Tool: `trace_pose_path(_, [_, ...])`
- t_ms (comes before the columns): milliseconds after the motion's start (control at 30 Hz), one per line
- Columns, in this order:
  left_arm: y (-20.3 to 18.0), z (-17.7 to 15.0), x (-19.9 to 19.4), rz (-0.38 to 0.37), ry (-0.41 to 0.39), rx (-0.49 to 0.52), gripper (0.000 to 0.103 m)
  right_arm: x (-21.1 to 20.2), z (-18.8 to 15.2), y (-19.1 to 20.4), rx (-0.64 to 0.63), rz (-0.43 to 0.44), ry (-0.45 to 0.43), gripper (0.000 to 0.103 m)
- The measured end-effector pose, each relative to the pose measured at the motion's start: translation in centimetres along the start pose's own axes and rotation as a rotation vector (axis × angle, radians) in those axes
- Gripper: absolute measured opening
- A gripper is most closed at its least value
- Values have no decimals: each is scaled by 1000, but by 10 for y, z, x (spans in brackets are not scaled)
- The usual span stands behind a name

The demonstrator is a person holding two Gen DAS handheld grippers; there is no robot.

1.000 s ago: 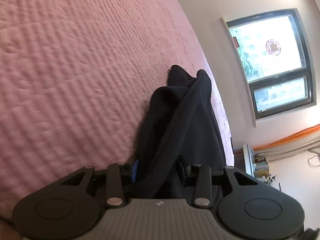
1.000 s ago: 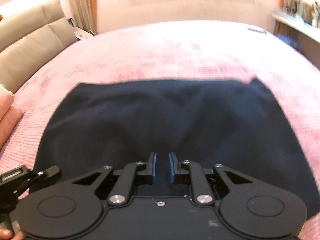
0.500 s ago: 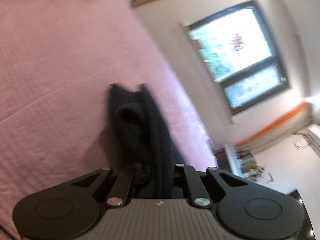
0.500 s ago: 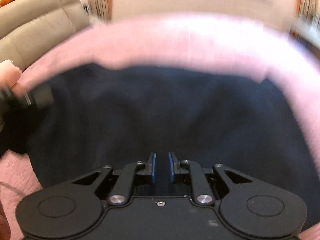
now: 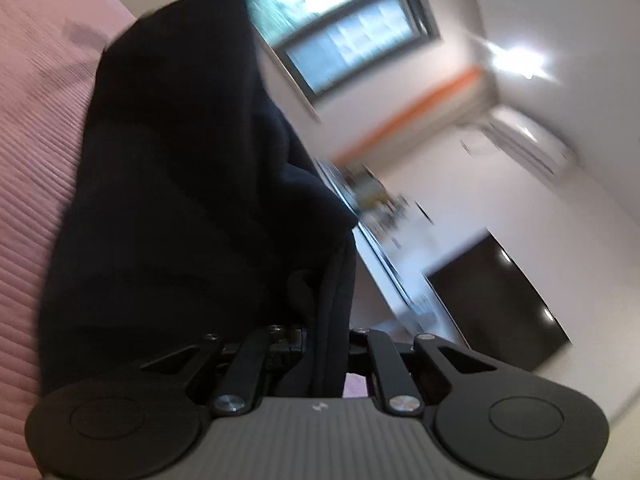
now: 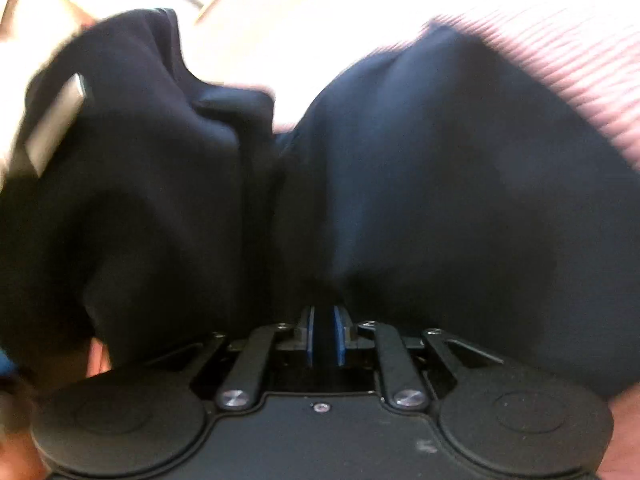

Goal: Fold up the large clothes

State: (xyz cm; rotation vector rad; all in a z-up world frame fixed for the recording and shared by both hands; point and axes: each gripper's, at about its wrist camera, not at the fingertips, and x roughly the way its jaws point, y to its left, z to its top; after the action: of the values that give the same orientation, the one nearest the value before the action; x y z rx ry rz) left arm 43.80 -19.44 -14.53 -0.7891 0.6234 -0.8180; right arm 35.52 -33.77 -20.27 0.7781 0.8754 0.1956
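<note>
- Pink ribbed bedding point(image 5: 28, 168) is seen beneath everything in both wrist views; it belongs to a bed, and it serves as the folding surface.
- Nearest the left camera, the left gripper point(image 5: 326, 344) is seen clenched on a bunched edge of the dark garment point(image 5: 172, 200), with a corded seam of the cloth pinched between its jaws.
- Nearest the right camera, the right gripper point(image 6: 324, 336) is seen with blue pads point(image 6: 339, 336) either side of a thin dark fold; its jaws are closing on that fold, and the cloth is gripped between them.
- Just beyond both grippers, the garment is shown lifted off the bed in heavy drapes: one mass hangs to the left in the right view, another spreads to the right over the bedding point(image 6: 568, 60).
- A pale rectangular label point(image 6: 56, 120) is visible on the left drape.
- Farther off in the left view, a window point(image 5: 340, 28), a dark screen point(image 5: 496, 300) and a cluttered shelf are made out, all blurred.
- The cloth is judged soft, limp and fairly thick, with enough weight to sag between the two holds; it is unlikely to be damaged, though a thin pinch could slip.
- Holds are best taken at seams, hems or corners, where the doubled fabric gives the jaws more to bite on and the edges can be aligned.
</note>
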Motion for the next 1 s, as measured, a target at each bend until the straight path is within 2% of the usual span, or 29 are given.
trace_pose_path(67, [-5, -10, 27, -33, 56, 7, 11, -35, 14, -25, 36, -46, -60, 12])
trace_pose_path(100, [-7, -17, 43, -25, 85, 14, 11, -51, 21, -36, 41, -86, -88, 15])
trace_pose_path(133, [-4, -24, 59, -1, 110, 16, 11, -66, 29, -47, 28, -156, -115, 21])
trace_pose_path(233, [16, -44, 115, 98, 233, 26, 12, -96, 54, -76, -30, -339, -152, 21])
trace_pose_path(300, [19, -60, 142, 156, 304, 103, 12, -104, 63, -84, -52, -375, -154, 21])
trace_pose_path(333, [16, -64, 153, 197, 319, 149, 13, -108, 71, -88, -62, -368, -157, 21])
trace_pose_path(400, [13, -64, 166, 263, 305, 173, 16, -113, 86, -85, -94, -353, -167, 23])
trace_pose_path(433, [11, -60, 166, 278, 302, 161, 20, -114, 95, -79, -117, -340, -173, 31])
trace_pose_path(467, [7, -55, 166, 274, 304, 148, 24, -114, 99, -71, -133, -324, -176, 36])
trace_pose_path(533, [-5, -48, 159, 238, 320, 153, 51, -111, 116, -51, -181, -269, -181, 47])
trace_pose_path(567, [-14, -47, 154, 215, 351, 168, 56, -105, 126, -36, -215, -242, -175, 48])
trace_pose_path(633, [-32, -46, 139, 169, 387, 212, 56, -97, 137, -13, -296, -184, -164, 55])
trace_pose_path(667, [-43, -42, 132, 176, 370, 246, 56, -90, 142, 2, -343, -154, -161, 55])
trace_pose_path(700, [-50, -35, 125, 208, 338, 276, 56, -81, 148, 18, -392, -118, -154, 56])
trace_pose_path(767, [-58, -11, 111, 353, 224, 324, 56, -58, 155, 47, -479, -51, -145, 56])
trace_pose_path(833, [-51, 11, 102, 485, 107, 316, 56, -25, 159, 74, -563, -21, -125, 56])
trace_pose_path(867, [-47, 18, 101, 523, 68, 310, 55, -10, 159, 85, -606, -16, -119, 56])
trace_pose_path(900, [-39, 24, 103, 558, 43, 300, 54, 10, 156, 97, -655, -24, -113, 51])
trace_pose_path(933, [-25, 29, 105, 574, 47, 273, 50, 30, 153, 103, -695, -43, -104, 34])
trace_pose_path(1000, [4, 30, 113, 538, 78, 210, 43, 72, 141, 105, -783, -101, -69, 0])
